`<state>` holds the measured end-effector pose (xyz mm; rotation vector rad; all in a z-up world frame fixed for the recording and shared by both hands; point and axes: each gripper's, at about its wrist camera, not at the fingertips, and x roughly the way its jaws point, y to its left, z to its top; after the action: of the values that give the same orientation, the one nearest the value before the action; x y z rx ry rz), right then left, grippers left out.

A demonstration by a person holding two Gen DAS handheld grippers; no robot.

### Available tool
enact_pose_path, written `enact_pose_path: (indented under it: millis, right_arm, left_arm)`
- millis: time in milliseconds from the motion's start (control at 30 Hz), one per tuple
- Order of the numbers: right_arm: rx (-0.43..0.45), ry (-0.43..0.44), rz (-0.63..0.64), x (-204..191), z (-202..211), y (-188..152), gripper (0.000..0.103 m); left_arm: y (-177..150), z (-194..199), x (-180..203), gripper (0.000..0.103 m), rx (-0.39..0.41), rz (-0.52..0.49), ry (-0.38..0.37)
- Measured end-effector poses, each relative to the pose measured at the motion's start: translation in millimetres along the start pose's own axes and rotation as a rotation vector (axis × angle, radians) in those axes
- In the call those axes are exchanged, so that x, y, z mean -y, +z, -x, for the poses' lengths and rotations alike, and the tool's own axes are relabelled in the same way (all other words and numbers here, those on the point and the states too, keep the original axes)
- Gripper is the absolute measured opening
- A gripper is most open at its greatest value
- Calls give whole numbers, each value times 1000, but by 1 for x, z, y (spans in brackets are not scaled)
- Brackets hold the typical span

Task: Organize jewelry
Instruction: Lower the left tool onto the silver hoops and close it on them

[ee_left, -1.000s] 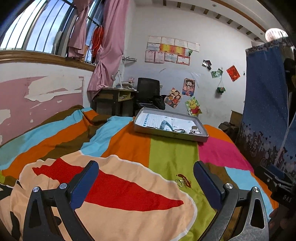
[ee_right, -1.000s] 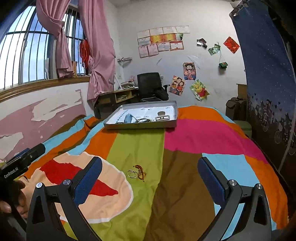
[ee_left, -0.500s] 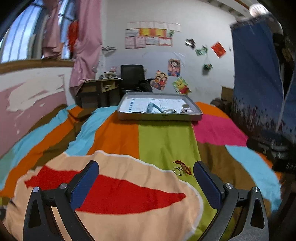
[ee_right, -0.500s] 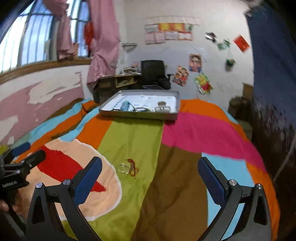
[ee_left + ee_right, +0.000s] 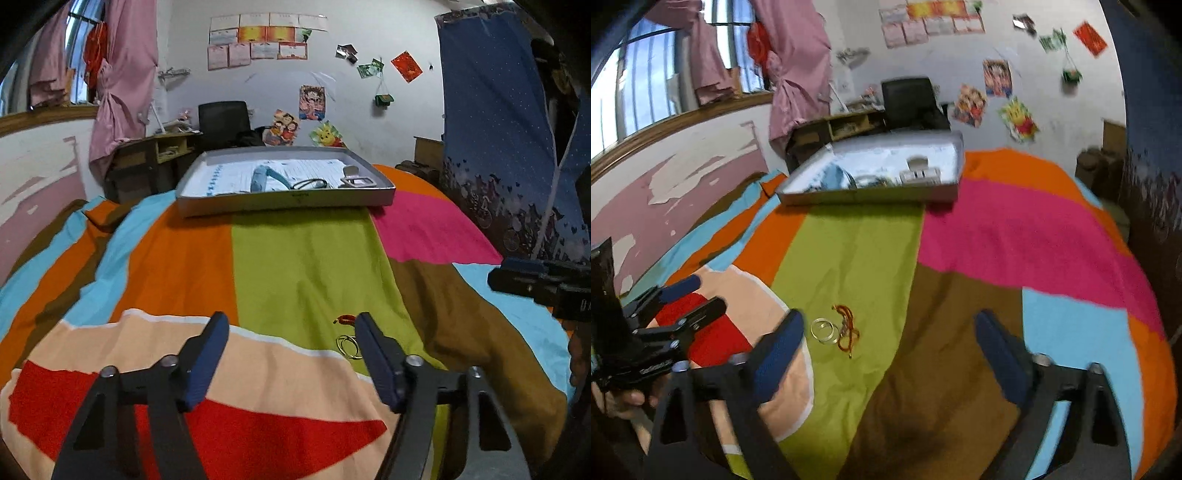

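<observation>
Left gripper (image 5: 290,328) and right gripper (image 5: 888,328): both part open, jaws just closing, nothing between them.
Two rings (image 5: 824,330) and one red cord (image 5: 846,328) lie together on the bedspread's (image 5: 849,251) green stripe; the gray tray's (image 5: 284,199) contents are indistinct.

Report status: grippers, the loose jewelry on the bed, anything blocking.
Left gripper and right gripper open, empty, jaws just narrowing. Bangles and red cord on bedspread, untouched. Nothing blocking.

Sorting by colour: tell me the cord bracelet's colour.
Red cord bracelet, clearest in the right wrist view.
</observation>
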<state>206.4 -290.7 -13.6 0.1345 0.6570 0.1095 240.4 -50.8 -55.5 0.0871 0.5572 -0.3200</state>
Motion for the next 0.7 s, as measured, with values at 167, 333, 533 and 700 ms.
enact_pose_path:
  millis: [167, 333, 533, 700]
  right_arm:
    - [-78, 44, 26, -10, -26, -9, 53]
    - [-183, 76, 95, -23, -53, -19, 36]
    - [-243, 99, 105, -28, -67, -27, 29]
    - [-274, 93, 112, -27, -71, -32, 29]
  left_arm:
    - [-4, -15, -3, 24, -66, 22, -90]
    - [-8, -23, 5, 17, -120, 34, -194]
    - [-15, -38, 21, 16, -181, 8, -271]
    - [-20, -62, 21, 11, -250, 91, -336]
